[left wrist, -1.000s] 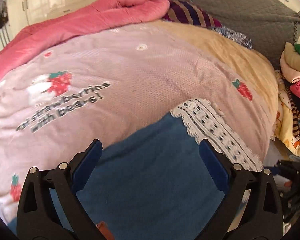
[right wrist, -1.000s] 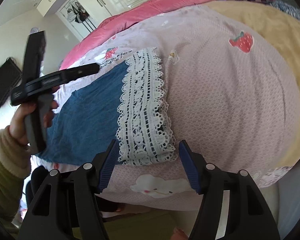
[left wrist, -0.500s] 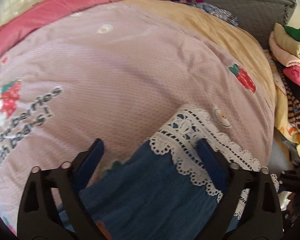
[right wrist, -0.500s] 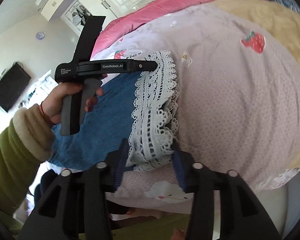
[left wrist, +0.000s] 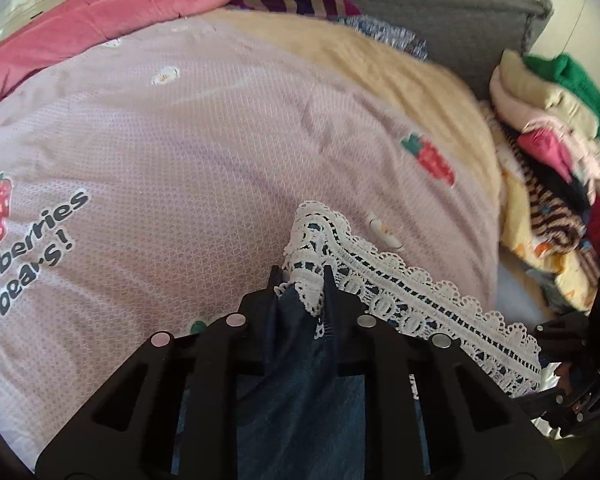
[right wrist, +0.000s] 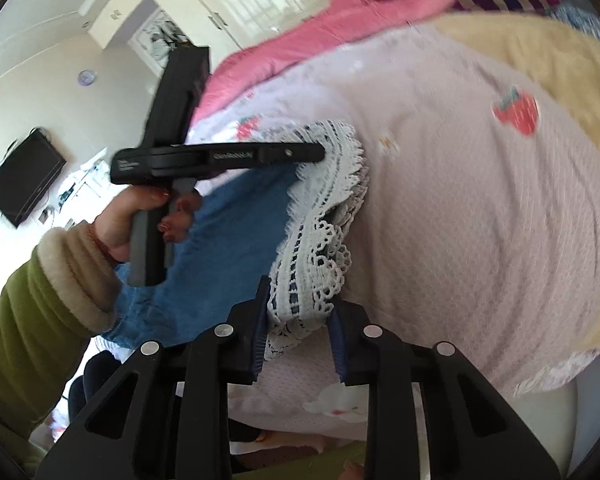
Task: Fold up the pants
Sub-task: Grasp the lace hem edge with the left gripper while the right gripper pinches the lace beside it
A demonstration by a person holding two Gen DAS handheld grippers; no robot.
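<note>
Blue denim pants [right wrist: 236,240] with a white lace hem [right wrist: 320,216] lie on a pink strawberry-print bedspread [left wrist: 220,128]. My left gripper [left wrist: 300,280] is shut on the far corner of the lace hem [left wrist: 380,276], with blue cloth bunched between its fingers. In the right wrist view the left gripper [right wrist: 320,152] shows from the side, held by a hand. My right gripper [right wrist: 300,312] has closed around the near corner of the hem, and the lace fills the gap between its fingers.
A pink quilt [left wrist: 112,12] lies at the back of the bed, with a yellow blanket [left wrist: 380,64] and grey headboard [left wrist: 420,4] beyond. A pile of clothes [left wrist: 552,144] sits at the right. The bed's edge [right wrist: 340,412] is just below my right gripper.
My left gripper moved forward to the hem's far corner and shut on it. My right gripper narrowed around the near corner, and the hem has lifted and bunched.
</note>
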